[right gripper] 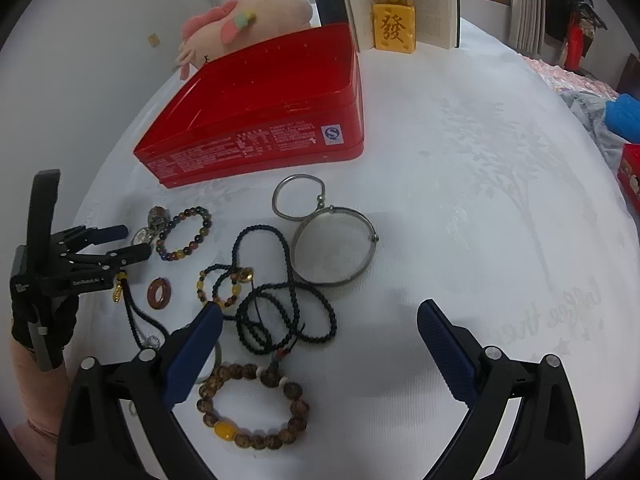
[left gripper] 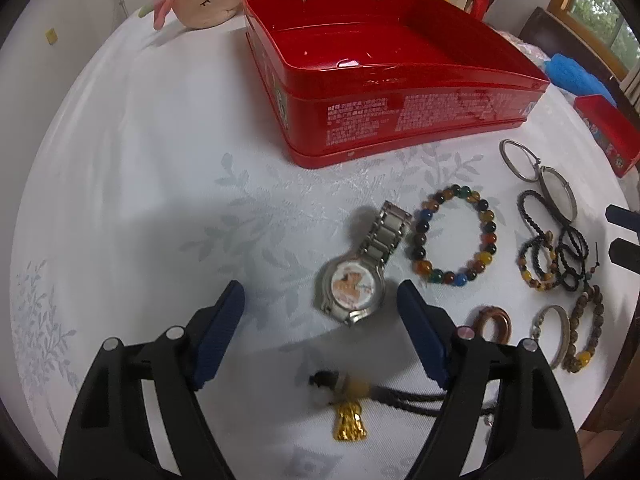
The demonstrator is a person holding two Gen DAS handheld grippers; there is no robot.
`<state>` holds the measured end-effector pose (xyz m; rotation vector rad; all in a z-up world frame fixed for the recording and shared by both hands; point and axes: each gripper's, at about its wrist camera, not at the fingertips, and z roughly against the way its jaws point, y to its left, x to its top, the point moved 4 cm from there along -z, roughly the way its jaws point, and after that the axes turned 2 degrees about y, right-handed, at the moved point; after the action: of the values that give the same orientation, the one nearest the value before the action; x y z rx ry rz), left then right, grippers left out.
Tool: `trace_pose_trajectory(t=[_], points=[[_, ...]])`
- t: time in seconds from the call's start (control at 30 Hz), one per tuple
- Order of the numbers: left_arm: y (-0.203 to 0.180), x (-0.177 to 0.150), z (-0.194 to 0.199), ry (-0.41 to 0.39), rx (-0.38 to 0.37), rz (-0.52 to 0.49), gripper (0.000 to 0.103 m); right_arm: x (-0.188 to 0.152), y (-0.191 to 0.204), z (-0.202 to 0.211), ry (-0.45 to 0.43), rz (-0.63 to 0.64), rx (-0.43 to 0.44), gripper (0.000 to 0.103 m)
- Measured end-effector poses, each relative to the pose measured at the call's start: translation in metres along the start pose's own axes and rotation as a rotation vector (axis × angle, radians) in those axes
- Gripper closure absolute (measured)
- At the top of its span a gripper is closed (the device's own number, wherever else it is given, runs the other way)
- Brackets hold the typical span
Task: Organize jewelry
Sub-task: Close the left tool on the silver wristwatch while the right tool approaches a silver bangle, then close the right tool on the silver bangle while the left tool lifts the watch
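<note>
An open red tin (left gripper: 384, 120) stands on the white cloth; it also shows in the right wrist view (right gripper: 260, 136). In front of it lie a silver watch (left gripper: 354, 284), a coloured bead bracelet (left gripper: 454, 234), silver bangles (right gripper: 320, 236), black bead necklaces (right gripper: 280, 300), a brown bead bracelet (right gripper: 256, 408), a brown ring (right gripper: 159, 294) and a gold pendant on a cord (left gripper: 351, 424). My left gripper (left gripper: 320, 300) is open and empty, low over the cloth, with the watch between its fingers. My right gripper (right gripper: 320, 320) is open and empty above the necklaces and brown bracelet.
A pink plush toy (right gripper: 248, 20) lies behind the tin. An open book (right gripper: 400, 0) with a yellow figurine (right gripper: 394, 24) stands at the back. A blue cloth (right gripper: 624, 116) and a smaller red box (left gripper: 608, 136) sit at the right edge.
</note>
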<state>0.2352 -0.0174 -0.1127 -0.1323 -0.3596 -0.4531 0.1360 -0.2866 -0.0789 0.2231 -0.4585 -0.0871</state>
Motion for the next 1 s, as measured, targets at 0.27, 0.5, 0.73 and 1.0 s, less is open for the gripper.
trace_pose_trajectory(t=[0.27,0.5,0.73,1.0], points=[[-0.004,0.006,0.001,-0.02,0.01,-0.045,0.05,0.009,-0.001,-0.008,0.005,-0.003,-0.003,0.005],[-0.013,0.003,0.005,-0.039,-0.004,-0.039,0.071,0.015,-0.007,-0.011,0.009,-0.02,-0.008,0.005],[-0.014,-0.01,0.013,-0.06,-0.008,0.01,0.072,0.02,-0.015,-0.013,0.011,-0.028,-0.02,0.005],[0.005,-0.014,0.027,-0.103,0.0,0.099,0.072,0.038,-0.036,-0.018,0.019,-0.07,-0.022,0.018]])
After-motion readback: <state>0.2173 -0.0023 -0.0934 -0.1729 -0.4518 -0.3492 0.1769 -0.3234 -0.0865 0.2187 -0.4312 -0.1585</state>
